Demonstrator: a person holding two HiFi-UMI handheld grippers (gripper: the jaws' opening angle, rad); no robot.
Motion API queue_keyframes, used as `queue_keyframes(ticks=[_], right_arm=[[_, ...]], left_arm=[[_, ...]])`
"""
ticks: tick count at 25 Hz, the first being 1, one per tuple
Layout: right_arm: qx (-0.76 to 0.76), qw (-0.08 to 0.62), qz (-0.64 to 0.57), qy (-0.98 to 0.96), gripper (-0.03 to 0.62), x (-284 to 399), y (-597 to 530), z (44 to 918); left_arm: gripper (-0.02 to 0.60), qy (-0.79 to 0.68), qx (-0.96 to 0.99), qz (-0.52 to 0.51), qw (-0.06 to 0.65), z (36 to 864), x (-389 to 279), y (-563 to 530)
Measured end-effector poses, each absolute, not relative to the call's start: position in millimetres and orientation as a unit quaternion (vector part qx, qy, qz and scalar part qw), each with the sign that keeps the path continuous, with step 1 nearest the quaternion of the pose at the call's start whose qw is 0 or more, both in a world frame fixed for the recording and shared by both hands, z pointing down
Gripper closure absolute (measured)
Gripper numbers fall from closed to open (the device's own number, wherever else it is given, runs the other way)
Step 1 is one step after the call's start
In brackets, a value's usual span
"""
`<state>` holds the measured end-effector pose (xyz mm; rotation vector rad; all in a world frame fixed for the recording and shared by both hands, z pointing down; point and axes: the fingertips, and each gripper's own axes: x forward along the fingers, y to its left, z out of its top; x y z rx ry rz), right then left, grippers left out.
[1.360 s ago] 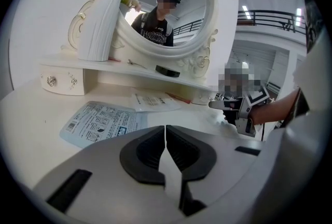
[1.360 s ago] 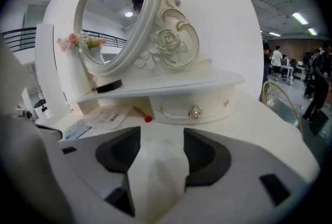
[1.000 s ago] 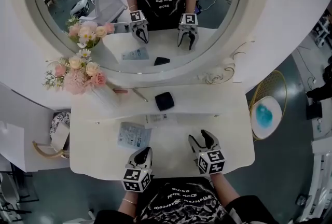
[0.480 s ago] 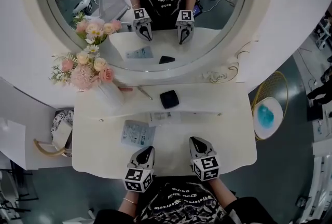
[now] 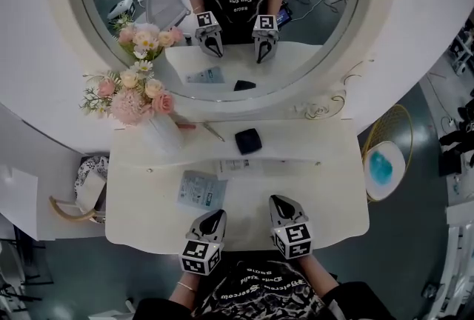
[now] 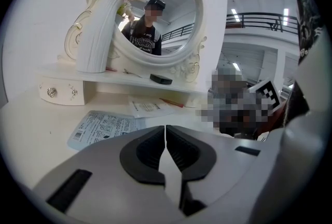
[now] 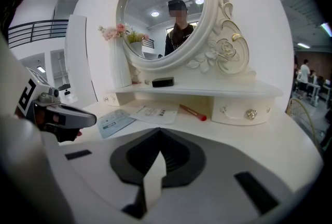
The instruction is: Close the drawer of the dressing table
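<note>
My right tool (image 5: 278, 201): jaws apart a second ago, now pressed together, holding nothing | left tool (image 5: 218, 215): likewise closed, empty | drawer (image 7: 244, 110) ahead-right looks flush, probably done.

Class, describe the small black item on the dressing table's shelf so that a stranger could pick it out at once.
Find the big round mirror; just below it runs a raised white shelf. Near its middle, right of the white vase of flowers, lies a small black case, the only dark, squarish thing on it.
</note>
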<state>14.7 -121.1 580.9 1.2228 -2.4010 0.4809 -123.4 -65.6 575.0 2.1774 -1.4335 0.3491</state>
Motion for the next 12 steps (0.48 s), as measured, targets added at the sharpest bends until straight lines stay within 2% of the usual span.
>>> queue_keyframes(ticks=[12], right_arm=[[0.434,0.205,0.166,-0.862,0.585,4.5,-110.9,578.6]], left_arm=[[0.56,-0.528,0.802,0.119,0.253,571.6,-131.6,-58.5]])
